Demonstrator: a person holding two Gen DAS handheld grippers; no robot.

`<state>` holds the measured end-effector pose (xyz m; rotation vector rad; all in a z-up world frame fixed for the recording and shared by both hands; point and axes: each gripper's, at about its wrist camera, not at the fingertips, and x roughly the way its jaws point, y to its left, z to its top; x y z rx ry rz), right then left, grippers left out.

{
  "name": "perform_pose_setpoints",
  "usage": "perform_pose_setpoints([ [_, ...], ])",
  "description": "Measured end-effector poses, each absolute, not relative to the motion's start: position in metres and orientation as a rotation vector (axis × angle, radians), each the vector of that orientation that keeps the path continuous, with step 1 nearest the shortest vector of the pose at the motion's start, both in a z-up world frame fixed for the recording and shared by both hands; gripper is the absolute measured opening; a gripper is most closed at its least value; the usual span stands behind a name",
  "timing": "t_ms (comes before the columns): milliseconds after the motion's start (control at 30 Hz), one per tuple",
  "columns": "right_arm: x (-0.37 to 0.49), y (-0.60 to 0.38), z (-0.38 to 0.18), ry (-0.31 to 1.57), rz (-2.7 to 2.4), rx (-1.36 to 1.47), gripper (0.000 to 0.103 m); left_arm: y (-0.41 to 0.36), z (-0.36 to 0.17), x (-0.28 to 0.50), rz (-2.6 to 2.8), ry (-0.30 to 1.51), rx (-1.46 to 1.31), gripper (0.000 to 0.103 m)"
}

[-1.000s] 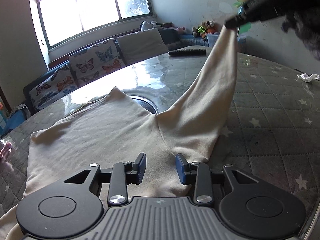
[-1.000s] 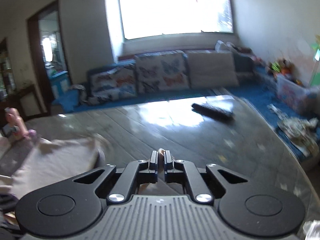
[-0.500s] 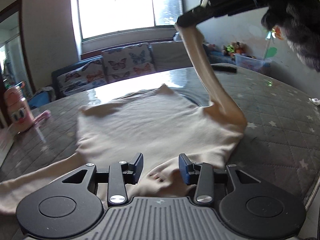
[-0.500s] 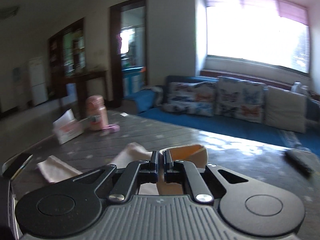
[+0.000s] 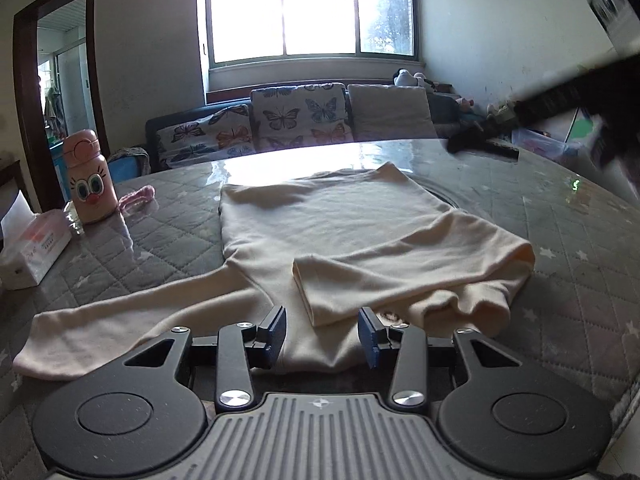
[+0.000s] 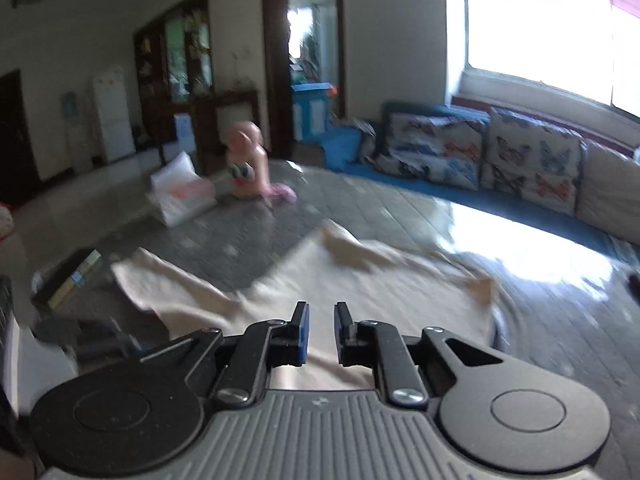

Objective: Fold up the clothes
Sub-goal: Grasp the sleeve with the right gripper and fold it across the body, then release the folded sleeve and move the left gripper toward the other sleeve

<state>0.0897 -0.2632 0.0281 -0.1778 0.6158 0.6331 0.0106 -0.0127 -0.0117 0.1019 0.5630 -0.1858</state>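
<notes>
The cream shirt [image 5: 340, 232] lies flat on the quilted surface [image 5: 580, 240], right sleeve folded across the body, left sleeve stretched out to the left. The left claw [image 5: 322, 334] stands spread and empty over the shirt's near edge. The right claw [image 6: 321, 330], jaws parted and gripping nothing, hangs above the shirt's right side.

Soft matt cloth shirt [image 5: 352, 232]; glossy, seemingly glass-covered quilted table [image 5: 580, 240]

Both wrist views look low across the table [image 5: 560, 216], sharing the cream top [image 5: 340, 224].
</notes>
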Motion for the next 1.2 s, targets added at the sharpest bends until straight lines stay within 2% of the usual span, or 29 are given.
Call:
perform_pose_setpoints([
  [300,0.095,-0.313,-0.032,0.775,0.553,-0.142,0.015,-0.017,-0.018,0.054,-0.171,0.627,0.056,0.038],
  [433,0.097,-0.323,-0.051,0.812,0.554,-0.103,0.016,-0.019,-0.027,0.062,-0.166,0.665,0.067,0.026],
  [533,0.098,-0.327,-0.053,0.820,0.564,-0.093,0.016,-0.019,-0.029,0.063,-0.164,0.670,0.073,0.009],
  [600,0.101,-0.326,-0.045,0.797,0.572,-0.097,0.016,-0.020,-0.027,0.062,-0.164,0.662,0.075,0.007],
  [733,0.115,-0.324,-0.034,0.748,0.555,-0.091,0.017,-0.022,-0.018,0.061,-0.145,0.626,0.090,0.006],
  [900,0.139,-0.312,-0.049,0.767,0.545,-0.084,0.017,-0.017,-0.017,0.059,-0.135,0.640,0.091,0.006],
  [1033,0.142,-0.304,-0.057,0.780,0.530,-0.115,0.017,-0.008,-0.025,0.053,-0.133,0.672,0.075,0.011],
  [1133,0.136,-0.296,-0.048,0.758,0.542,-0.137,0.027,0.001,-0.021,0.044,-0.118,0.656,0.055,0.012],
  [1200,0.132,-0.286,-0.045,0.754,0.575,-0.147,0.028,0.011,-0.017,0.038,-0.095,0.651,0.035,0.014],
])
